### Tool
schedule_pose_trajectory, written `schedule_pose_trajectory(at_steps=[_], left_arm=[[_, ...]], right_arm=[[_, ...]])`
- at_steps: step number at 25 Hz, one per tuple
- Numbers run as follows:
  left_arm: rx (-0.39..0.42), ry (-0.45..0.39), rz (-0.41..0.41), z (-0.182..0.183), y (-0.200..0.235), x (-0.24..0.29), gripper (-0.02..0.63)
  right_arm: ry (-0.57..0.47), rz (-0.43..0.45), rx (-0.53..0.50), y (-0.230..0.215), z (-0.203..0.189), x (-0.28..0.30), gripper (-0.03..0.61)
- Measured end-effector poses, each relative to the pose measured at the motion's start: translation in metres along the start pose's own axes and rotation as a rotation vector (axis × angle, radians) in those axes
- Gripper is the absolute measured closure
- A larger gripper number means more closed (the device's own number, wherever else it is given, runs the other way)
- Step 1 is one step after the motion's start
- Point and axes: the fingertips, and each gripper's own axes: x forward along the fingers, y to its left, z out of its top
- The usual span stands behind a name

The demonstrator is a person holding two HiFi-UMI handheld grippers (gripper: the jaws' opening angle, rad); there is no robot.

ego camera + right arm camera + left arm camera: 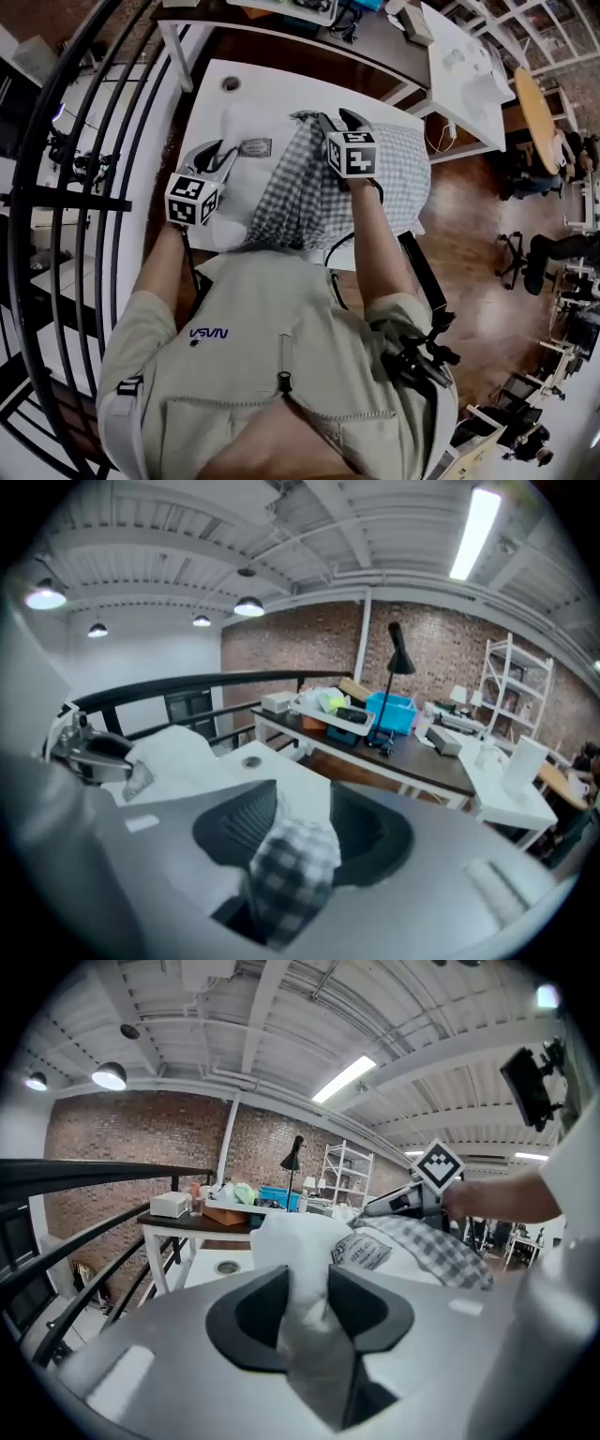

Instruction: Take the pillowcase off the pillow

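Note:
A white pillow (pixel 246 192) with a printed label lies on the white table (pixel 253 80), its right part still inside the grey checked pillowcase (pixel 394 178). My left gripper (pixel 217 152) is at the pillow's bare left end. In the left gripper view the jaws (pixel 307 1283) stand a little apart with a white corner of the pillow (pixel 291 1232) between them. My right gripper (pixel 340 120) is at the pillowcase's far edge. The right gripper view shows its jaws (pixel 300 817) wide, a loose fold of the pillowcase (pixel 295 855) lying between them with gaps on both sides.
A dark desk (pixel 375 37) with boxes and a lamp runs behind the table, and a white table (pixel 459 66) stands to the right. A black railing (pixel 56 187) curves along the left. The table has a round cable hole (pixel 231 83). Wooden floor lies to the right.

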Motion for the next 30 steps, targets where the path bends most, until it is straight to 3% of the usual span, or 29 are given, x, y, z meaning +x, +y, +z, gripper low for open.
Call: schedule_pose_trajectory(at_steps=[3, 6, 11, 14, 16, 19, 20, 22, 30], left_arm=[[-0.027, -0.02, 0.027, 0.007, -0.001, -0.039, 0.449], [-0.088, -0.012, 0.035, 0.005, -0.015, -0.081, 0.417], [-0.27, 0.197, -0.07, -0.066, -0.061, -0.109, 0.313], [-0.319, 0.276, -0.121, -0.094, -0.079, -0.105, 0.298], [-0.287, 0.317, -0.131, -0.102, -0.086, -0.1, 0.35], [-0.175, 0.344, -0.111, -0.102, -0.086, -0.094, 0.535], [-0.145, 0.334, -0.102, -0.096, -0.085, -0.094, 0.58], [-0.11, 0.29, -0.088, -0.077, -0.081, -0.093, 0.598], [-0.106, 0.079, -0.006, 0.013, -0.026, -0.107, 0.6]], right_arm=[[-0.102, 0.008, 0.056, 0.018, 0.006, -0.056, 0.399], [-0.128, 0.011, 0.084, 0.038, -0.01, -0.114, 0.399], [0.013, 0.016, 0.151, 0.09, -0.088, -0.176, 0.399], [0.125, 0.039, 0.161, 0.124, -0.133, -0.179, 0.399], [0.193, 0.075, 0.154, 0.143, -0.155, -0.174, 0.399], [0.255, 0.07, 0.096, 0.151, -0.171, -0.155, 0.398], [0.266, 0.046, 0.062, 0.148, -0.17, -0.151, 0.43], [0.27, -0.016, -0.011, 0.136, -0.162, -0.154, 0.569], [0.184, -0.388, -0.067, 0.032, -0.137, -0.215, 0.571]])
